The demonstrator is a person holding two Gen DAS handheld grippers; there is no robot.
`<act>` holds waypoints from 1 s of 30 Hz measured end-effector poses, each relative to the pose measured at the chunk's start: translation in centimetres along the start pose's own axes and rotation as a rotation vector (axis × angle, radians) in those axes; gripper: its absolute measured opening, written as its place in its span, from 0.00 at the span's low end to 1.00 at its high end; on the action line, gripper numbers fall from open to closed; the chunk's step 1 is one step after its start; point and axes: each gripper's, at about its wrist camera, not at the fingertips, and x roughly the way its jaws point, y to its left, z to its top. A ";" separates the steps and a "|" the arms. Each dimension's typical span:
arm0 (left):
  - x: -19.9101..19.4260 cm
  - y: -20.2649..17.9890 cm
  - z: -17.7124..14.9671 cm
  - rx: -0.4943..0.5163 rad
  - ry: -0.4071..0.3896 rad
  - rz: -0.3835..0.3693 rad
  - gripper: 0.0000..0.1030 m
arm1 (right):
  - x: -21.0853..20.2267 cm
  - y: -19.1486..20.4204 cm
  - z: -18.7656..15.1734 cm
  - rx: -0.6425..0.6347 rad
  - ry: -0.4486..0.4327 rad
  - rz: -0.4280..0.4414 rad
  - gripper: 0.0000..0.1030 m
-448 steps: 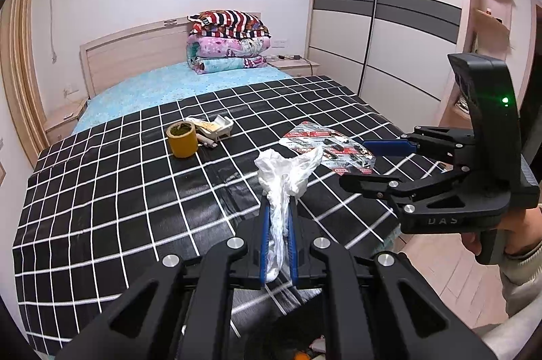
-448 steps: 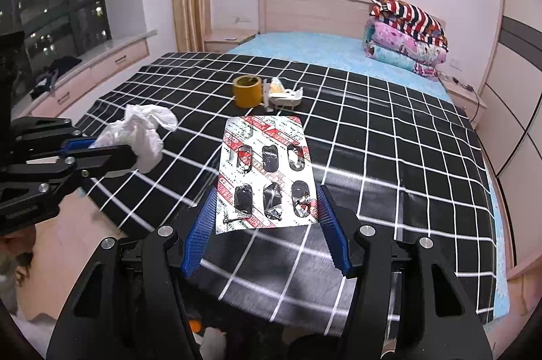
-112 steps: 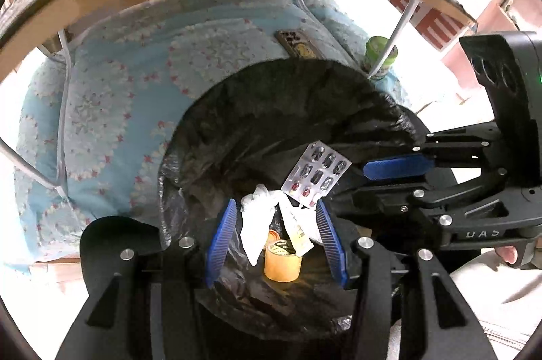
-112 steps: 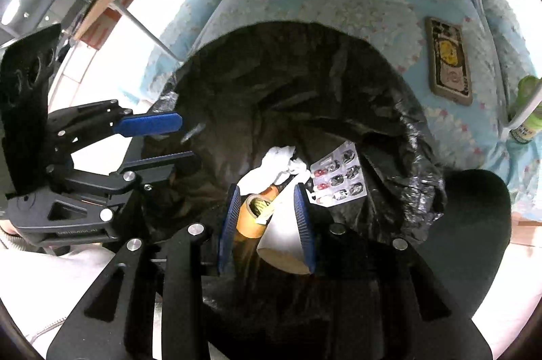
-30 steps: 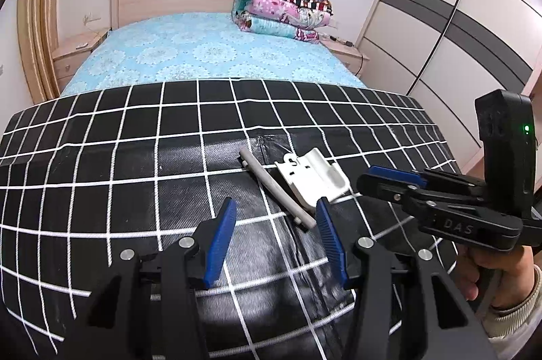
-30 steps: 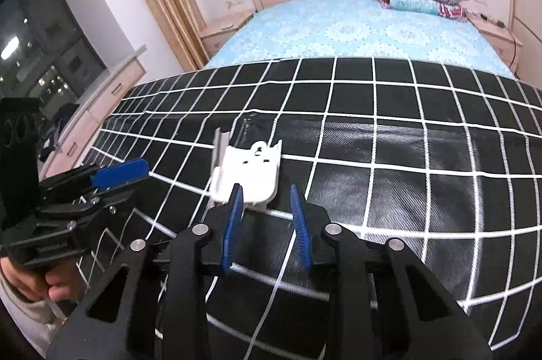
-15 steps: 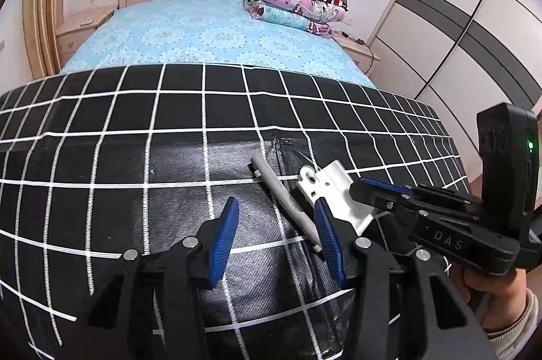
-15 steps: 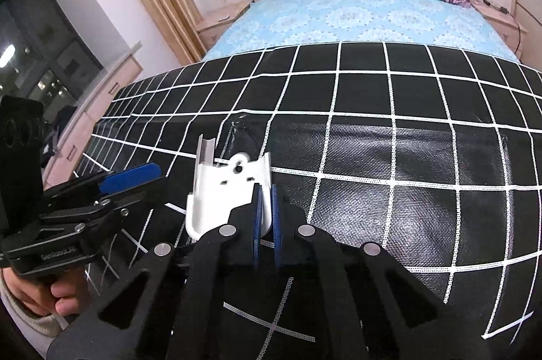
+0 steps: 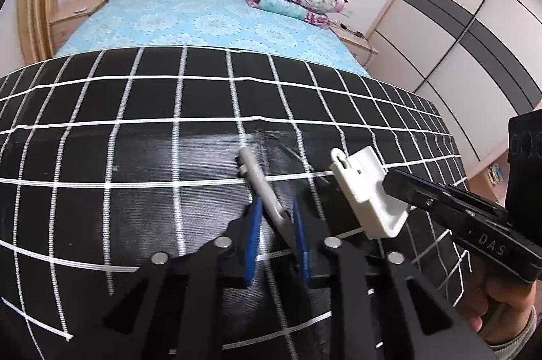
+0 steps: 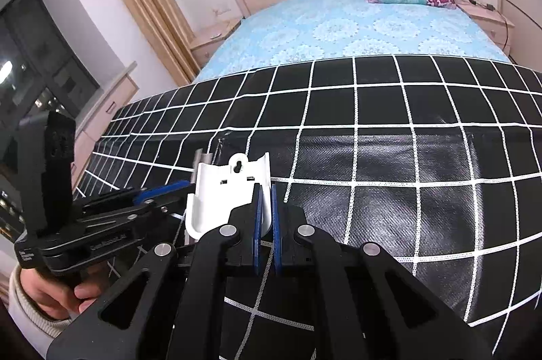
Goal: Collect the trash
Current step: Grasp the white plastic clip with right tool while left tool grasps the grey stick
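A stick (image 9: 262,189) lies on the cloth (image 9: 135,156) (left of the bracket (image 9: 367,190)).

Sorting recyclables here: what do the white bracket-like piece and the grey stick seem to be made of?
The white bracket-like piece looks like moulded hard plastic: smooth, slightly glossy, thin walls, a keyhole slot. The grey stick has a matte, even grey surface, probably plastic too, though metal can't be ruled out.
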 end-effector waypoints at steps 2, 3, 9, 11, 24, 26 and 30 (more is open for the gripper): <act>-0.1 -0.8 -0.1 0.039 -0.002 0.004 0.03 | -0.3 -0.1 -0.2 0.002 -0.004 0.001 0.06; -0.3 -1.1 -0.1 0.053 -0.005 0.010 0.01 | -0.5 0.0 -0.3 0.001 -0.005 0.001 0.06; -2.0 -1.8 -0.9 0.086 -0.018 0.013 0.00 | -2.0 0.3 -0.8 -0.002 -0.019 -0.001 0.06; -2.9 -2.0 -1.1 0.093 -0.030 0.013 0.00 | -2.7 0.4 -1.1 -0.001 -0.026 -0.003 0.06; -4.3 -3.3 -2.3 0.186 0.017 -0.001 0.40 | -4.6 1.1 -3.2 -0.016 -0.022 -0.009 0.06; -4.7 -3.5 -2.5 0.209 -0.020 -0.010 0.60 | -4.6 1.0 -3.2 -0.018 -0.021 -0.011 0.06; -4.6 -3.7 -2.4 0.267 -0.035 -0.004 0.60 | -4.7 0.9 -3.4 -0.018 -0.024 -0.010 0.06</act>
